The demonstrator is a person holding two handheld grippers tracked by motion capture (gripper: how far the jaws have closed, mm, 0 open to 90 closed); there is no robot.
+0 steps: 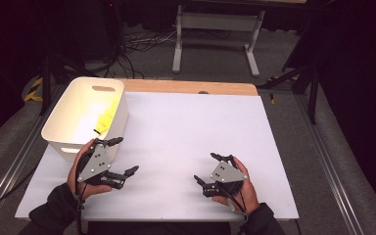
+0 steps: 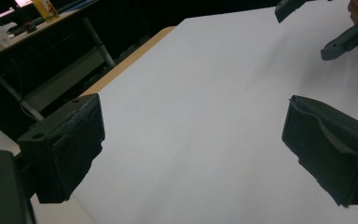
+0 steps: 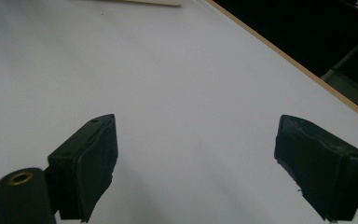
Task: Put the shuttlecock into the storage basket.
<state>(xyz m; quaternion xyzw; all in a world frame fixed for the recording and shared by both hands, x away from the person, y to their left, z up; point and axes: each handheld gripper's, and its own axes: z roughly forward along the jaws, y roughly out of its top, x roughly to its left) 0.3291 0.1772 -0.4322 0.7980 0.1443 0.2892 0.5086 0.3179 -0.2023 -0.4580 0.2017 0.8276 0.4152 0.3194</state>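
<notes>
A white tub (image 1: 67,111) stands at the table's left, with a yellow item (image 1: 105,120) inside near its right wall. My left gripper (image 1: 125,155) rests just in front of the tub, open, with nothing between its jaws. My right gripper (image 1: 206,168) sits near the front edge at centre-right, also open and empty. In the left gripper view the black pads (image 2: 70,140) stand wide apart over bare white surface, and the right gripper (image 2: 326,28) shows at the top right. In the right gripper view the pads (image 3: 91,154) are spread wide above the white sheet.
A white sheet (image 1: 186,132) covers the table, with a wooden strip (image 1: 191,87) along the far edge. Beyond it stand a grey desk frame (image 1: 218,34) and floor cables. Metal rails (image 1: 323,152) run along both sides.
</notes>
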